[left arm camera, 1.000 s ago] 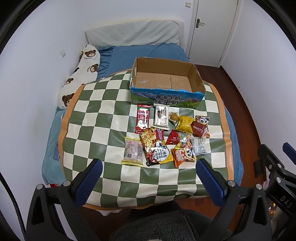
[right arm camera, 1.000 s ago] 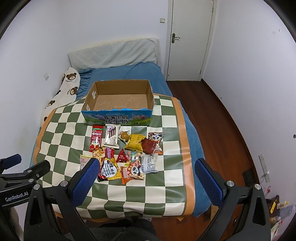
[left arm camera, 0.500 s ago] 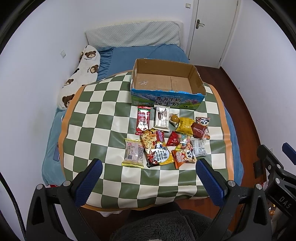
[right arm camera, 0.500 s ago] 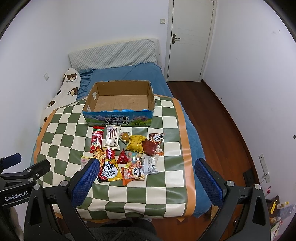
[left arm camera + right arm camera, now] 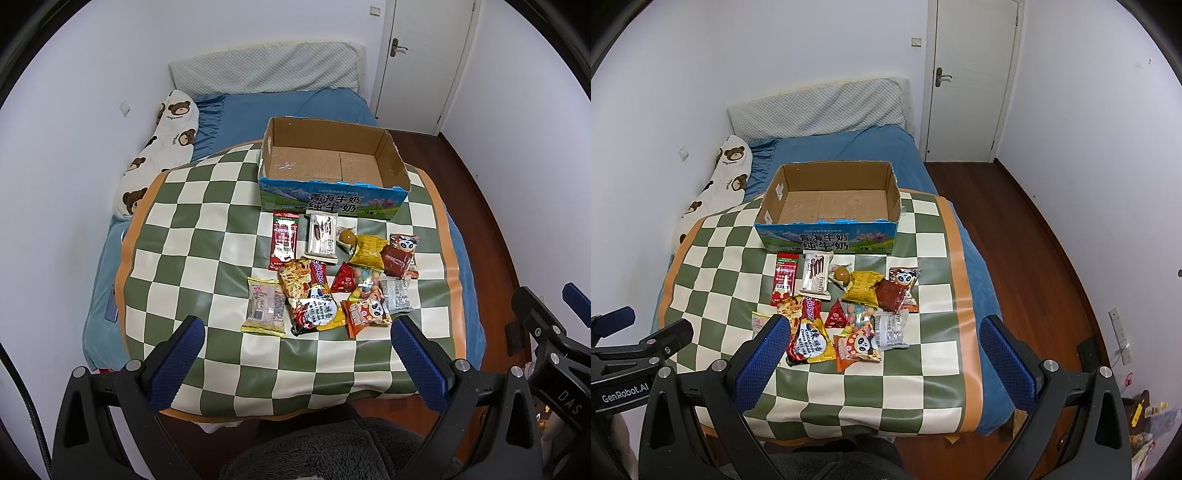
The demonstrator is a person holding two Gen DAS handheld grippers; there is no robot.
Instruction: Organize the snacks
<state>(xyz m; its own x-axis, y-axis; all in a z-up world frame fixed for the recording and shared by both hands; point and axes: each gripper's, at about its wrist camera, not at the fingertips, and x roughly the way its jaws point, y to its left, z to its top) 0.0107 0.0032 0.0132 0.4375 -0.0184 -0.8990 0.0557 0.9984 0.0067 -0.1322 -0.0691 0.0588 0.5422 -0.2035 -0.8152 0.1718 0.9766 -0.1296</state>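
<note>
Both views crept a bit closer to the snacks (image 5: 332,273) piled just short of the empty box (image 5: 332,170); left gripper (image 5: 295,350) and right gripper (image 5: 882,350) gape wide, nothing held; pile lies straight ahead, neither clearly nearer.

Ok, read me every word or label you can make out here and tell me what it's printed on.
"青海牛奶 纯牛奶": cardboard box front.
"Franzzi": white wafer pack.
"GenRobot.AI": left gripper body, seen in the right wrist view.
"DAS": right gripper body, partly cut off.
Other snack wrappers: print too small or blurred.
</note>
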